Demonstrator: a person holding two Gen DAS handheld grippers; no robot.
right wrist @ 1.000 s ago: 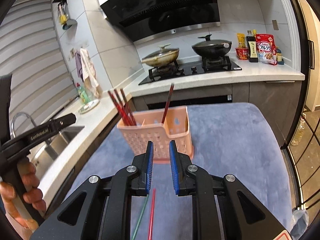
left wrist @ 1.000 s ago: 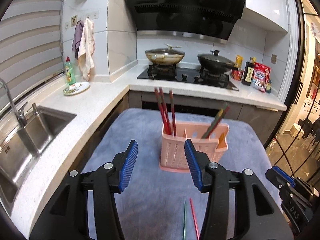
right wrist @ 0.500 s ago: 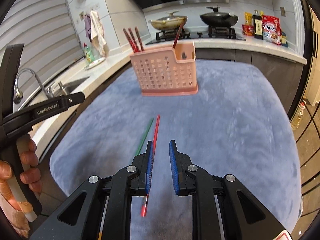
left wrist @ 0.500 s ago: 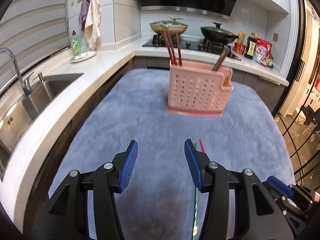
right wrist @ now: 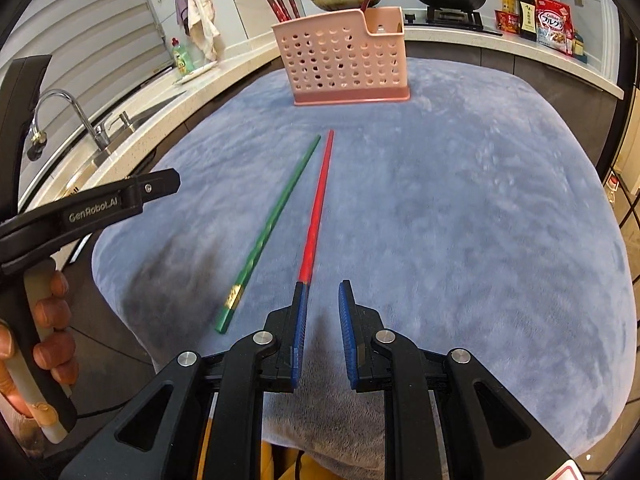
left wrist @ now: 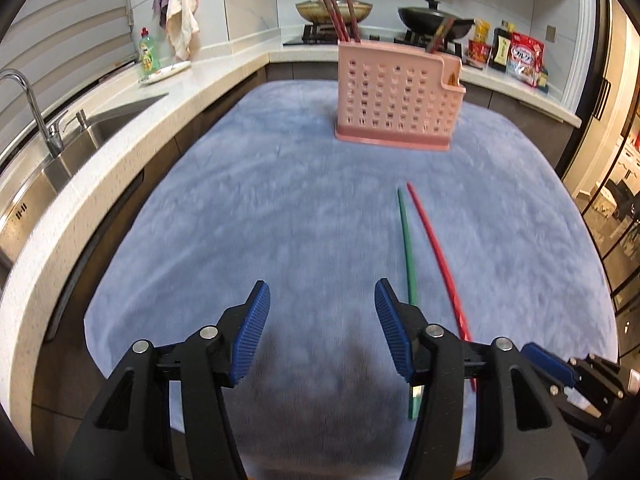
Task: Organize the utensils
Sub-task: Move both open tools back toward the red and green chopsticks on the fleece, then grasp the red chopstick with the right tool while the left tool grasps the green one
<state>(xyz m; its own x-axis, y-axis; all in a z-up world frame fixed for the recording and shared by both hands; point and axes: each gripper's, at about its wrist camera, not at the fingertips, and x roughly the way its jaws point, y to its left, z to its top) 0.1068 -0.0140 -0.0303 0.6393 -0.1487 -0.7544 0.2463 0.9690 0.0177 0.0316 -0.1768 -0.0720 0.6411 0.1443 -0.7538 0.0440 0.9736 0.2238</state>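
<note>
- blue cloth covers the whole table, and its near edge curves round just below both grippers. counter with the sink runs along the left side.
- lots of bare cloth between the chopsticks and the pink holder, which stands upright near the far edge with a few dark red chopsticks poking out.
- green chopstick and red chopstick lie flat side by side, close at the far tips, spreading toward the near edge.
- right gripper sits low at the near end of the red one, fingers a narrow gap apart, nothing pinched. the stick's end disappears at the left finger, can't tell if it's touching.
- left gripper hovers left of the green chopstick, spread wide, empty.
</note>
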